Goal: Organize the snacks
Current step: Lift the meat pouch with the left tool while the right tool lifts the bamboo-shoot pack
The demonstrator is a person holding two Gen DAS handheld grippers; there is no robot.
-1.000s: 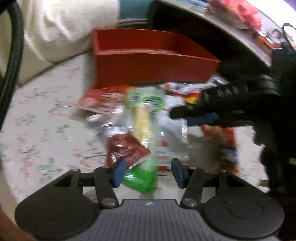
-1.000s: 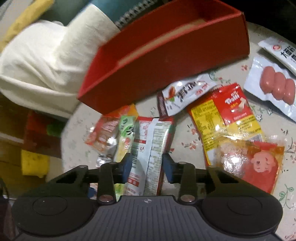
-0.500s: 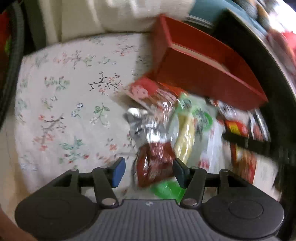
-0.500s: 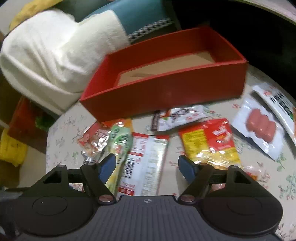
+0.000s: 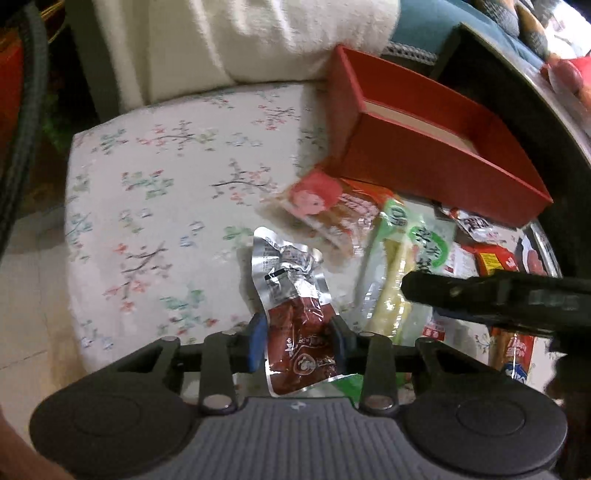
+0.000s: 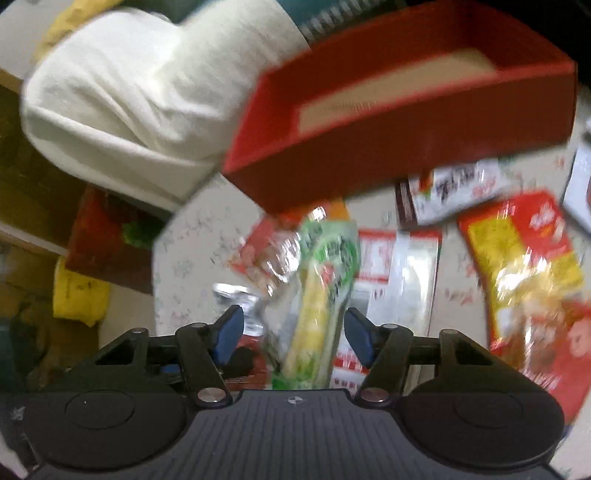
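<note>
left view only: dark-red packet between jaws

A floral-patterned surface sits before a cream cushion, beside a teal cushion and pale floor.

Left half of floral tabletop is bare, free to move there. Right half is crowded: snack pile runs from the red box toward the camera, packets overlapping. Box wall blocks the far side; its inside is open from above. White cloth bundle closes off the back edge. Right gripper crosses low over the pile's right side.
</note>
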